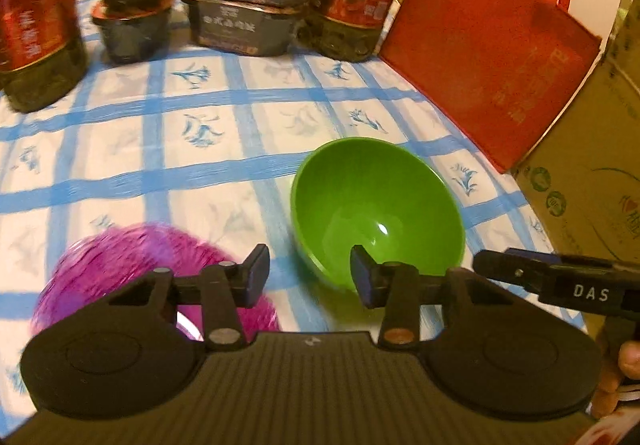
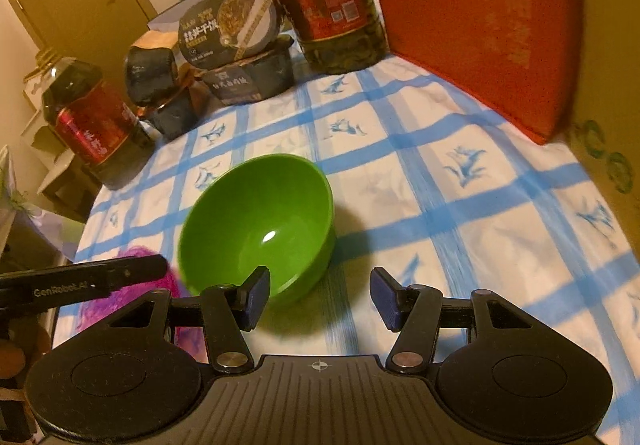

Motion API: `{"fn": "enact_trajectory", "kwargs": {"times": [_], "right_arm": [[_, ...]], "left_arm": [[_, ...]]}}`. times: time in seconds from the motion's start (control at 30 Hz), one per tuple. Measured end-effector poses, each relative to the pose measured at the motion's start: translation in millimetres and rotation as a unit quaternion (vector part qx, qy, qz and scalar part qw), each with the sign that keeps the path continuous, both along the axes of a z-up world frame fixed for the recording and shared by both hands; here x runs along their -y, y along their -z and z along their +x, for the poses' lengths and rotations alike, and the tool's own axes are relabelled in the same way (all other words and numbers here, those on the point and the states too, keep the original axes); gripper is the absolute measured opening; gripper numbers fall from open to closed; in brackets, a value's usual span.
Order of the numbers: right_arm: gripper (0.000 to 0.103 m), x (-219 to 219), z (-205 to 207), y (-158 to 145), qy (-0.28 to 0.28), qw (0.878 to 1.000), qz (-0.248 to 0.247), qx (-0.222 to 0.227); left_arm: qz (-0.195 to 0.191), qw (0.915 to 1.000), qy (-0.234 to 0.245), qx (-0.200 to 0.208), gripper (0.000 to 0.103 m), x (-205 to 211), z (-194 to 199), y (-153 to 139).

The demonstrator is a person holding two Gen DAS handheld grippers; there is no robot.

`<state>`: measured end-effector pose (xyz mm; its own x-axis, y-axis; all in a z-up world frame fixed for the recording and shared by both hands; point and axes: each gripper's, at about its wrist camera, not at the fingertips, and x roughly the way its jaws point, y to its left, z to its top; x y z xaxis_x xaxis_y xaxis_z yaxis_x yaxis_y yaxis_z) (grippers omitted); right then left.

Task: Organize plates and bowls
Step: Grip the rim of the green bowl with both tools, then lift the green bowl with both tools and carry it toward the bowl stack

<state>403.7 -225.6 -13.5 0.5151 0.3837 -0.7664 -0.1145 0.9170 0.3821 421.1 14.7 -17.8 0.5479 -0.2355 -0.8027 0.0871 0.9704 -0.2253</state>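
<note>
On blue-checked tablecloth [image 2: 440, 181]: green bowl [image 2: 260, 221] | oil jugs [image 2: 324, 1] behind

A glossy green bowl [image 1: 378, 207] sits upright and empty on a blue-checked tablecloth [image 1: 224, 113], light glinting off its inner base. Just beside it lies a translucent magenta dish [image 1: 132, 269] with a ribbed, streaky surface, too blurred and too hidden to tell plate from bowl.

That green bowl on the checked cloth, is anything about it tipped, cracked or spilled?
Nothing stands out. The green bowl sits upright and empty on the tablecloth, with no crack or spill showing. The magenta dish beside it is too blurred to judge. Both grippers, left and right, are open and hold nothing.
</note>
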Motion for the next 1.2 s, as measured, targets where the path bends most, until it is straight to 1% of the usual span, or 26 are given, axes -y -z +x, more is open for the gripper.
{"fn": "enact_trajectory", "kwargs": {"times": [0.03, 0.1, 0.2, 0.23, 0.33, 0.4, 0.43, 0.5, 0.6, 0.67, 0.8, 0.9, 1.03, 1.2], "right_arm": [[0.055, -1, 5, 4, -0.002, 1.000, 0.002, -0.003], [0.047, -3, 16, 11, -0.004, 1.000, 0.002, -0.011], [0.042, -5, 27, 21, -0.009, 1.000, 0.001, -0.023], [0.041, -6, 30, 24, -0.011, 1.000, 0.002, -0.026], [0.037, -8, 35, 30, -0.014, 0.999, 0.000, -0.031], [0.031, -9, 38, 32, -0.017, 0.999, 0.003, -0.034], [0.030, -11, 39, 32, -0.019, 0.999, 0.003, -0.035], [0.020, -14, 39, 34, -0.024, 0.999, 0.006, -0.036], [0.018, -19, 39, 33, -0.020, 0.999, -0.009, -0.032], [0.017, -19, 38, 31, -0.014, 0.999, -0.007, -0.031], [0.017, -14, 34, 13, -0.013, 1.000, -0.007, -0.017], [0.017, -8, 25, -9, -0.010, 1.000, -0.006, -0.003], [0.017, 1, 1, -45, -0.002, 1.000, -0.009, 0.017], [0.017, 8, -40, -86, 0.000, 0.999, -0.014, 0.035]], "left_arm": [[0.001, 1.0000, 0.004, -0.003, 0.037, 3, 7, 4], [0.006, 0.9999, 0.012, -0.008, 0.035, 7, 17, 11], [0.013, 0.9996, 0.016, -0.017, 0.031, 12, 28, 21], [0.015, 0.9995, 0.019, -0.018, 0.026, 13, 32, 24], [0.018, 0.9994, 0.021, -0.023, 0.021, 12, 38, 29], [0.019, 0.9992, 0.021, -0.026, 0.017, 11, 40, 32], [0.021, 0.9992, 0.019, -0.028, 0.012, 10, 41, 34], [0.019, 0.9993, 0.017, -0.029, 0.012, 9, 40, 35], [0.021, 0.9992, 0.016, -0.029, 0.012, 10, 40, 33], [0.024, 0.9991, 0.016, -0.030, 0.012, 11, 38, 30], [0.016, 0.9994, 0.017, -0.024, 0.012, 12, 34, 15], [0.008, 0.9998, 0.018, -0.011, 0.012, 16, 24, -7], [-0.002, 0.9998, 0.020, 0.008, 0.012, 26, 2, -40], [-0.021, 0.9995, 0.017, 0.019, 0.012, 35, -38, -74]]}}
